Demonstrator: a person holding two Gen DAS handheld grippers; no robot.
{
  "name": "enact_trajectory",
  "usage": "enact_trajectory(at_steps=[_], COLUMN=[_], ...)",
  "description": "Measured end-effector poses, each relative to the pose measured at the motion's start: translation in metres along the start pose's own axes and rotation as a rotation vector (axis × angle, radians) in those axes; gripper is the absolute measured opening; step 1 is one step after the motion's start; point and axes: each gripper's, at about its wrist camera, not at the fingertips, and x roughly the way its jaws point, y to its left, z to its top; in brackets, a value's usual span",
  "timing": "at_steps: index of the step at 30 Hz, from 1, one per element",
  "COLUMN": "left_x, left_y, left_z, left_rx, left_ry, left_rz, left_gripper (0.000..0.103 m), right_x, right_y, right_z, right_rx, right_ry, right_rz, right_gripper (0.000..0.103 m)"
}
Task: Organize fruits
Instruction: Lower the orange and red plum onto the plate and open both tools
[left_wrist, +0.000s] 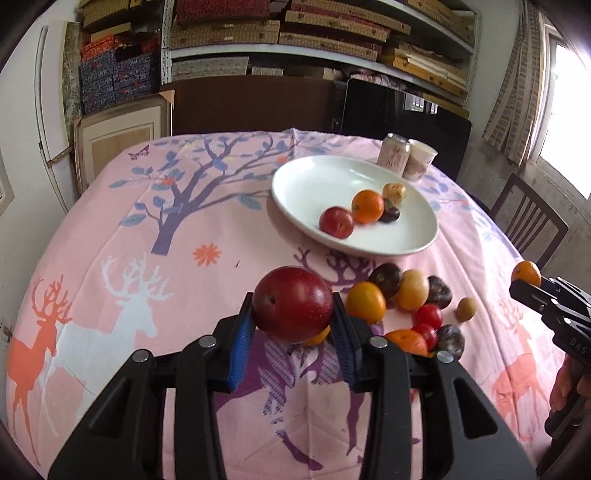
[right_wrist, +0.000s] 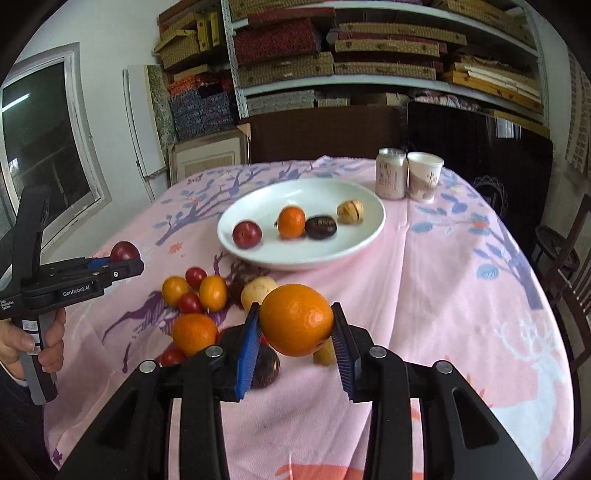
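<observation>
Pink deer tablecloth (left_wrist: 110, 206), shelves (right_wrist: 369, 81) behind; left fingers (left_wrist: 243, 328) clamp plum (left_wrist: 293, 302), right fingers (right_wrist: 251, 332) clamp orange (right_wrist: 295, 319).

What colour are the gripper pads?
Blue, ribbed. Clearest in the right wrist view, where the pads of the right gripper clamp an orange.

Both cameras sit low over the near side of the table and look forward along their own fingers toward the white plate (left_wrist: 354, 243) (right_wrist: 303, 258). The left wrist view stands left of the plate, which lies ahead and to its right; the right wrist view faces it nearly head-on from close by. Both share the plate, the loose fruit pile (left_wrist: 410, 299) (right_wrist: 207, 295) just before it, and the can (left_wrist: 397, 153) (right_wrist: 390, 173) behind it.
</observation>
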Motion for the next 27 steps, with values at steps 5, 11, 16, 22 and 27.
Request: enact_trajectory(at_steps=[5, 11, 16, 22, 27], left_x=[0.01, 0.066, 0.107, 0.139, 0.142], left_y=[-0.021, -0.034, -0.033, -0.029, -0.027], left_z=[0.041, 0.077, 0.086, 0.089, 0.092], left_rx=[0.029, 0.002, -0.038, -0.067, -0.094], left_ry=[-0.04, -0.001, 0.06, 0.1, 0.064], left_rz=[-0.015, 0.023, 0.04, 0.048, 0.08], left_gripper=[0.039, 0.039, 0.039, 0.039, 0.067], right_x=[0.001, 0.055, 0.11, 0.146, 0.154], right_y=[0.003, -0.002, -0.01, -0.008, -0.005], right_z=[0.038, 0.063, 0.064, 0.059, 0.058], right_rx=[-0.01, 0.021, 0.054, 0.026, 0.005], right_ry=[-0.114, -0.058, 0.061, 0.138, 0.146], right_rz=[0.012, 0.022, 0.015, -0.029, -0.018], right_gripper=[0.037, 0.037, 0.038, 0.038, 0.05])
